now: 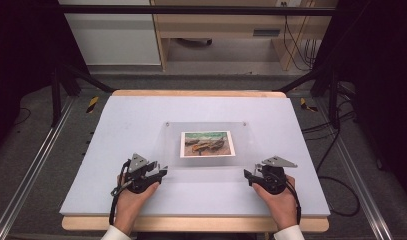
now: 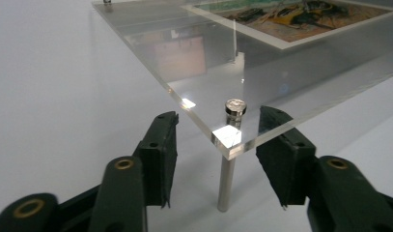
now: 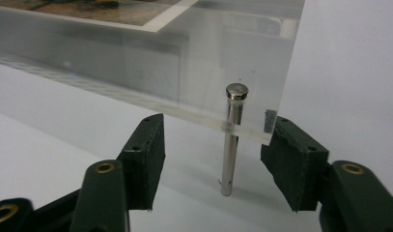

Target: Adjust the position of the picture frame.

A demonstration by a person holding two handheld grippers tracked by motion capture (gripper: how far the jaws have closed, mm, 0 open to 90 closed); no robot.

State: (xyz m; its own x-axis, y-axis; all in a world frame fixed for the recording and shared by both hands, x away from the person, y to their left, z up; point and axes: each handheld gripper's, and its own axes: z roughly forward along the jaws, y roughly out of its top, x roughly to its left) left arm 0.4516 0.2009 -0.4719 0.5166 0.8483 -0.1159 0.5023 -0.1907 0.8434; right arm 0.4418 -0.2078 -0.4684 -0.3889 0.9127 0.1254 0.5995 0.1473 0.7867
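A: Start at the left gripper (image 1: 161, 172). How do its jaws stand?

B: Apart. In the left gripper view they flank the near corner of the clear panel (image 2: 261, 82), one on each side, and neither pad presses on anything. A metal pin (image 2: 231, 145) stands between them, its head above the panel and its shaft running down to the table (image 2: 54, 72).

A: And the right gripper (image 1: 248, 176)?

B: The same: jaws apart. In the right gripper view a second pin (image 3: 232, 140) stands upright between them, passing through the panel's corner, with a gap to each pad.

A: Where is the panel itself?

B: In the middle of the white table, lying level and raised off the surface on its pins. From the high view two more pin heads show at its far corners. The grippers sit at its two near corners, each held by a hand coming in from the bottom edge.

A: Anything on the panel?

B: A picture (image 1: 207, 143) with a white border lies flat at its centre, well apart from both grippers.
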